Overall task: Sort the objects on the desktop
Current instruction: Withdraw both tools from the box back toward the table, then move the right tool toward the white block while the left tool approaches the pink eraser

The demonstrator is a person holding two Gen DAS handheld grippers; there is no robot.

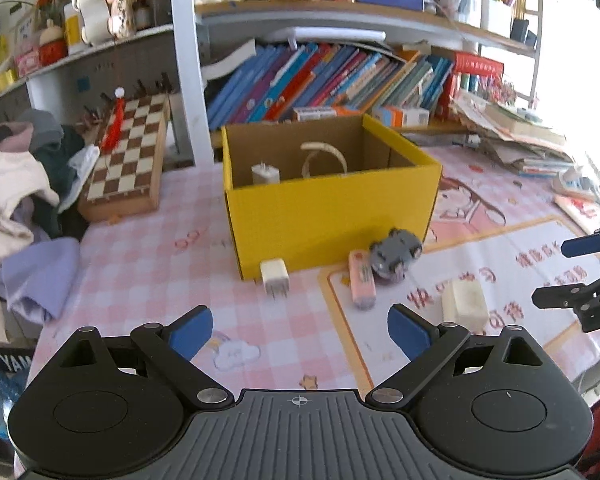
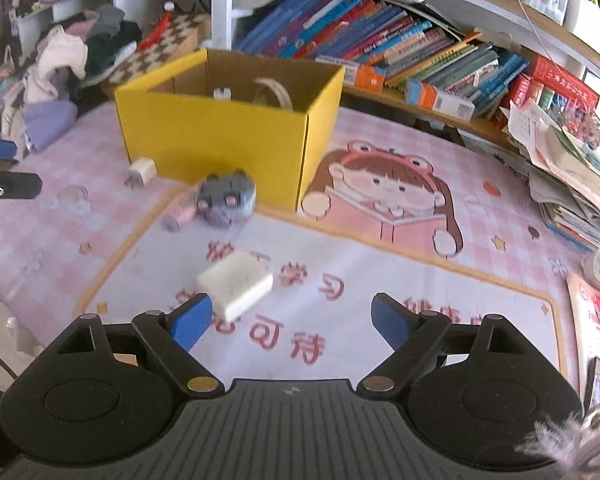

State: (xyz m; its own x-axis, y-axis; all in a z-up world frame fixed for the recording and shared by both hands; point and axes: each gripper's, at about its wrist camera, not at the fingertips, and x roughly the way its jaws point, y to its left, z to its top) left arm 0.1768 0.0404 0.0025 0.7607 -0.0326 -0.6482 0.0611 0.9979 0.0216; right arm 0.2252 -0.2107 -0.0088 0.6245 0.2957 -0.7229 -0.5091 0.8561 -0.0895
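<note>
A yellow cardboard box (image 1: pixel 328 216) (image 2: pixel 220 136) stands open on the desk; inside it are a white charger (image 1: pixel 265 173) and a roll of tape (image 1: pixel 324 158). In front of the box lie a white plug adapter (image 1: pixel 275 278) (image 2: pixel 142 171), a pink eraser (image 1: pixel 362 280) (image 2: pixel 180 212), a grey toy car (image 1: pixel 394 256) (image 2: pixel 226 196) and a white block (image 1: pixel 465 306) (image 2: pixel 236 286). My left gripper (image 1: pixel 300 332) is open and empty, short of the adapter. My right gripper (image 2: pixel 290 318) is open and empty, with the white block just ahead of its left finger.
A chessboard (image 1: pixel 128 160) and a heap of clothes (image 1: pixel 16 196) sit at the left. Leaning books (image 1: pixel 320 80) fill the shelf behind the box. Stacked papers (image 2: pixel 572 176) crowd the right edge. A pink cartoon mat (image 2: pixel 380 240) covers the desk.
</note>
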